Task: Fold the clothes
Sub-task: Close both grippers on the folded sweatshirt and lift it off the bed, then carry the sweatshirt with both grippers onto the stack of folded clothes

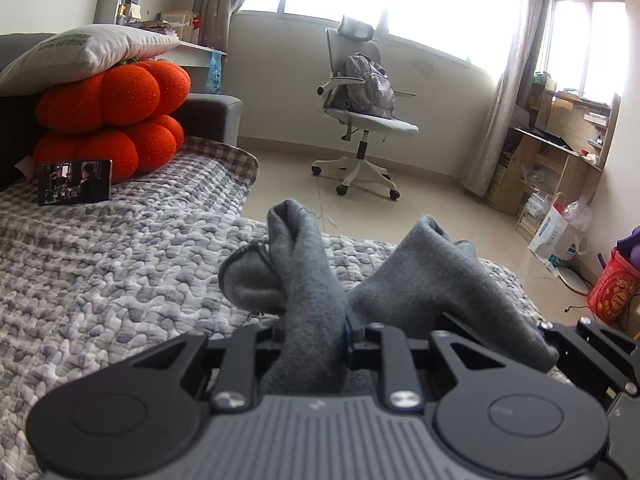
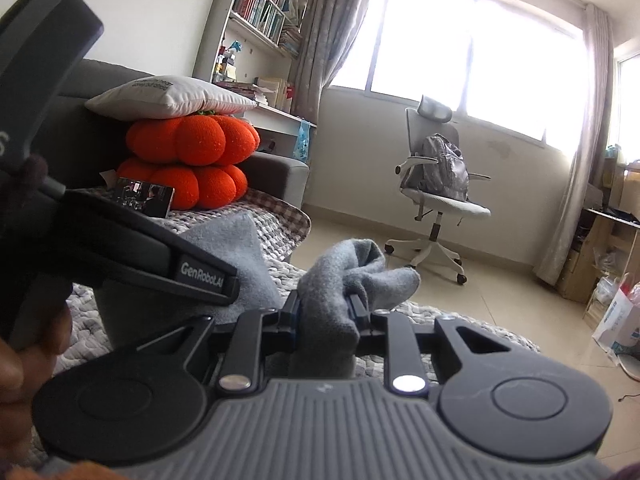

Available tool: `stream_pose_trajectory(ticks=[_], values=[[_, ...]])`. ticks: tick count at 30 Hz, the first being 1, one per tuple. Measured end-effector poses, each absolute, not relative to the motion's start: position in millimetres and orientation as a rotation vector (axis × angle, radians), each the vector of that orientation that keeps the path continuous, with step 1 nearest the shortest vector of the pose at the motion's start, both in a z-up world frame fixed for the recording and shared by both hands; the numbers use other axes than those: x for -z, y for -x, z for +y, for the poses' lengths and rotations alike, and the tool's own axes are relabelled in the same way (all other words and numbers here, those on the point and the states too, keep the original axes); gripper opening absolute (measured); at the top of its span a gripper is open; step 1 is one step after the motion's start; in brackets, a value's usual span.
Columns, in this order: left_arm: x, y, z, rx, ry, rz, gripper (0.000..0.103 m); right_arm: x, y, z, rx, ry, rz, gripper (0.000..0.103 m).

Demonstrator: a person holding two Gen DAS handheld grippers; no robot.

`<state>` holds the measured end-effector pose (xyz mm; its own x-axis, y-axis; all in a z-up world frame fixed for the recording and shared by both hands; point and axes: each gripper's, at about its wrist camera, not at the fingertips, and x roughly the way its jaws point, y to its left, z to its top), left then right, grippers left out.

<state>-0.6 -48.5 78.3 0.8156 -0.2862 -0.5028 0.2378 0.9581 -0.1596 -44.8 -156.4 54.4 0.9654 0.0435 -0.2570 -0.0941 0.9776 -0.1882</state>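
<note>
Grey fleece garment [image 1: 308, 280], soft and thick, is pinched in both claws and held above the grey-and-white quilted bed cover [image 1: 100, 264]. The left claw [image 1: 316, 332] is clenched on one bunch of cloth that stands up between its fingers; the right claw [image 2: 326, 316] is clenched on another bunch, with a loose fold flopping over to the right. In the right wrist view the left tool [image 2: 120, 256] sits just beside, so the two grips are close together. I judge the cloth light, limp and not slippery: it sags wherever it is not held and will not keep an edge. Corners or a hem would give cleaner holds than these mid-cloth bunches. How much is folded cannot be told.
</note>
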Motion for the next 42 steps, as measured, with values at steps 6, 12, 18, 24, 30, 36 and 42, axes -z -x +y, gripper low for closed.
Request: stream_pose_trajectory(ticks=[6, 12, 18, 24, 30, 36, 42], values=[[-78, -2, -46, 0.259, 0.088, 0.562, 0.023, -53, 41, -152, -0.058, 0.202, 0.268, 0.025], [-86, -1, -38, 0.241, 0.076, 0.547, 0.023, -54, 37, -152, -0.048, 0.196, 0.272, 0.025], [-100, 1, -23, 0.214, 0.073, 0.521, 0.023, -63, 35, -148, -0.062, 0.172, 0.259, 0.025], [-115, 3, -3, 0.186, 0.077, 0.494, 0.023, -78, 33, -130, -0.093, 0.177, 0.232, 0.025], [-129, 4, 45, 0.143, 0.113, 0.467, 0.023, -93, 22, -98, -0.166, 0.178, 0.222, 0.025], [-150, 0, 138, 0.027, 0.177, 0.404, 0.023, -117, -7, -36, -0.317, 0.146, 0.199, 0.025], [-174, -3, 239, -0.136, 0.210, 0.337, 0.023, -135, -42, 48, -0.474, 0.150, 0.182, 0.024]])
